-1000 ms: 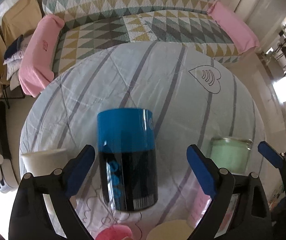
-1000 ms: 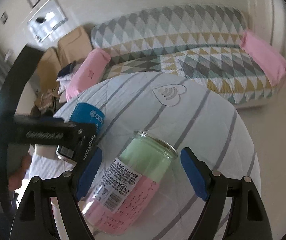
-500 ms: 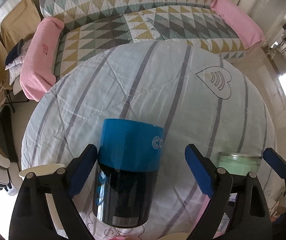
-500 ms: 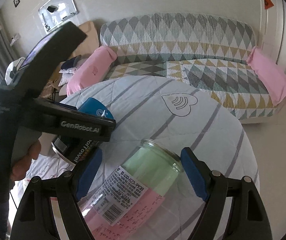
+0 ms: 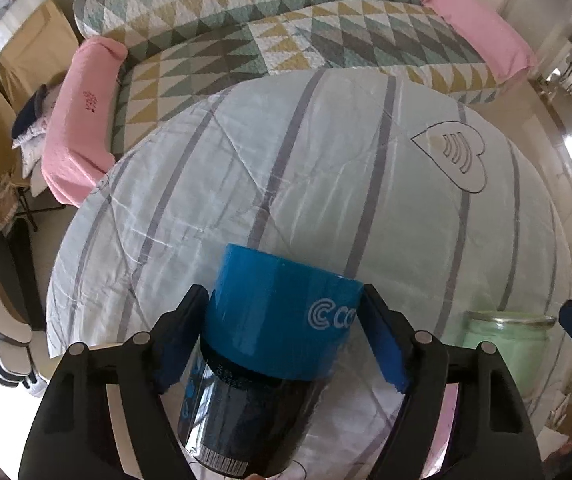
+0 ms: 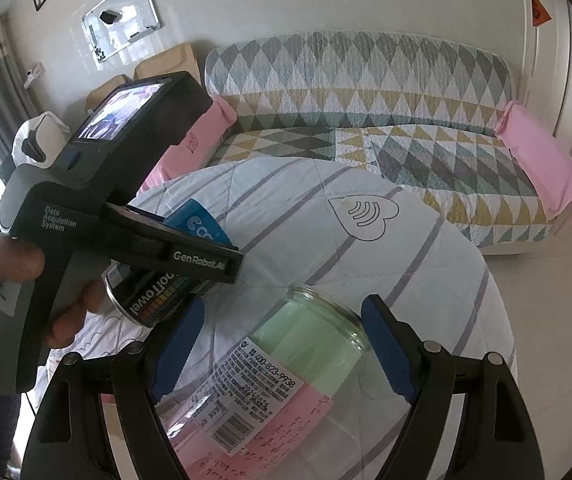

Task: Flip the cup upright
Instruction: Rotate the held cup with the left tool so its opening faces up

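Left wrist view: at lower centre, the left gripper is seen pinching a blue and black cup, its blue pads pressed against both sides. A round worktop under a striped cloth fills the middle of the frame. A green jar is seen at lower right.

Right wrist view: at the bottom, the right gripper is spread around the jar, apparently without touching it. At left, the cup is held tilted in the left gripper.
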Motion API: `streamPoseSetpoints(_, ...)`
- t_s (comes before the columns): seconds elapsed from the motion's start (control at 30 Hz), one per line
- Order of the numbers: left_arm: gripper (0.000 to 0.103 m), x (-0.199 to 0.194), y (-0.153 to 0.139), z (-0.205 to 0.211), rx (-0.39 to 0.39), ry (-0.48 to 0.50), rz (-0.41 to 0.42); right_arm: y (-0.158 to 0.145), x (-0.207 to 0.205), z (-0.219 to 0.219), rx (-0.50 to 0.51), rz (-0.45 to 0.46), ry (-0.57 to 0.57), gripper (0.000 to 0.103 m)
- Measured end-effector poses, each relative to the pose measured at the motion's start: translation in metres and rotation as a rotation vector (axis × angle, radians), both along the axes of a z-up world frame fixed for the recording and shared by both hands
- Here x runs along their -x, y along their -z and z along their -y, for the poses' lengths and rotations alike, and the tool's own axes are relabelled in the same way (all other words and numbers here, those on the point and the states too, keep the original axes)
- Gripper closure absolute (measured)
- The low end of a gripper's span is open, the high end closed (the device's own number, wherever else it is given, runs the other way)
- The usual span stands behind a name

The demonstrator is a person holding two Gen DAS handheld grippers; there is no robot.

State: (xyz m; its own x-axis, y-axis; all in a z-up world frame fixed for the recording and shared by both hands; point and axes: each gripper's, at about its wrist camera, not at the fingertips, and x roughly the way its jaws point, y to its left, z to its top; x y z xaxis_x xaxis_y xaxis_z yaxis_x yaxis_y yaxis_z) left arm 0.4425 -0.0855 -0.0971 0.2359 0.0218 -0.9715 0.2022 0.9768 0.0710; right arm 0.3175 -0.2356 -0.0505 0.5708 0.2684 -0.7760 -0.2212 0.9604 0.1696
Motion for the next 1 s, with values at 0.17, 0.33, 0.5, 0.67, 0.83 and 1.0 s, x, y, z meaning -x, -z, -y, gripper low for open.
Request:
streamPoseSetpoints(0.17,0.026,0.008,-0.008,-0.009,0.061,-0.014,0.021,-0.003,0.002,-0.002,0.006,0.008,0.004,0.021)
streamPoseSetpoints(0.33,0.027,0.021,-0.025,-0.012,0.118,-0.012,0.068,-0.006,0.006,-0.004,0.008,0.012,-0.004,0.021)
streamPoseSetpoints(0.5,0.027,0.039,-0.041,-0.015,0.179,-0.002,0.117,-0.008,0.008,-0.004,0.007,0.018,-0.004,0.021)
streamPoseSetpoints(0.67,0.027,0.055,-0.048,-0.023,0.21,-0.007,0.157,-0.01,0.013,-0.006,0.006,0.021,-0.01,0.021)
streamPoseSetpoints(0.83,0.028,0.077,-0.052,-0.033,0.23,-0.005,0.196,-0.01,0.016,-0.007,0.006,0.019,-0.015,0.021)
streamPoseSetpoints(1.0,0.028,0.097,-0.056,-0.039,0.219,-0.003,0.247,-0.013,0.022,-0.011,0.01,0.024,-0.027,0.021)
